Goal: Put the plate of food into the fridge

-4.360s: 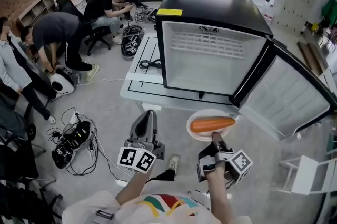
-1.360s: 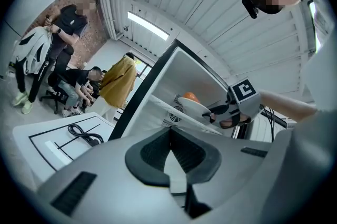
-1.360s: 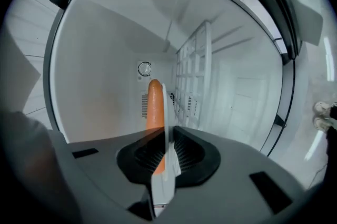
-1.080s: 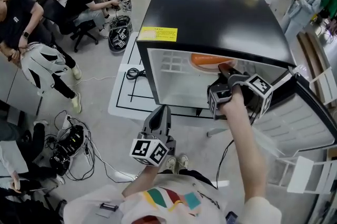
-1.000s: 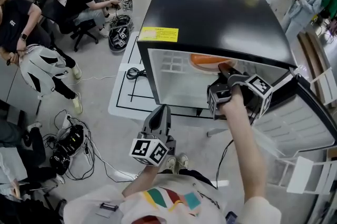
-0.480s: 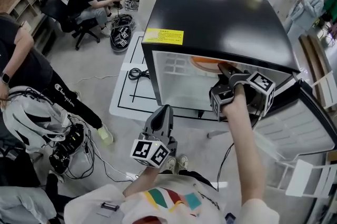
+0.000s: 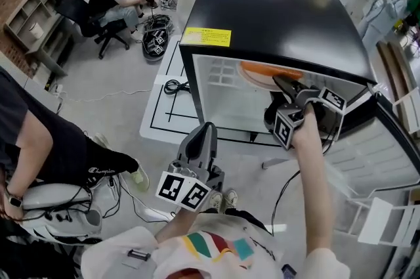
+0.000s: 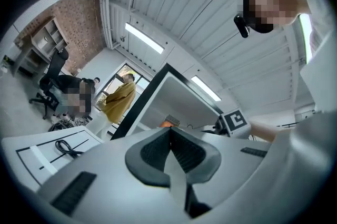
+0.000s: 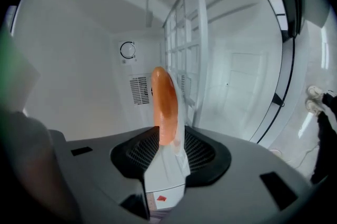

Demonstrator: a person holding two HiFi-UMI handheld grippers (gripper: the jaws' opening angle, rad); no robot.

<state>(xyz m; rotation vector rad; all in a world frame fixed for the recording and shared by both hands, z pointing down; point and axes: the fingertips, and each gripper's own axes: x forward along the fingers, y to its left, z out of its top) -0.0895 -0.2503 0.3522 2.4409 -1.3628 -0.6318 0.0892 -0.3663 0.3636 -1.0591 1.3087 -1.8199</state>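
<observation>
Your right gripper (image 7: 283, 83) reaches into the fridge (image 7: 282, 15). Its jaws have just been opening and now stand released around the plate's (image 7: 251, 76) rim. The plate sits high inside, carrot (image 7: 268, 68) on it. Your left gripper (image 7: 205, 133) hangs outside, jaws clenched on nothing.
</observation>
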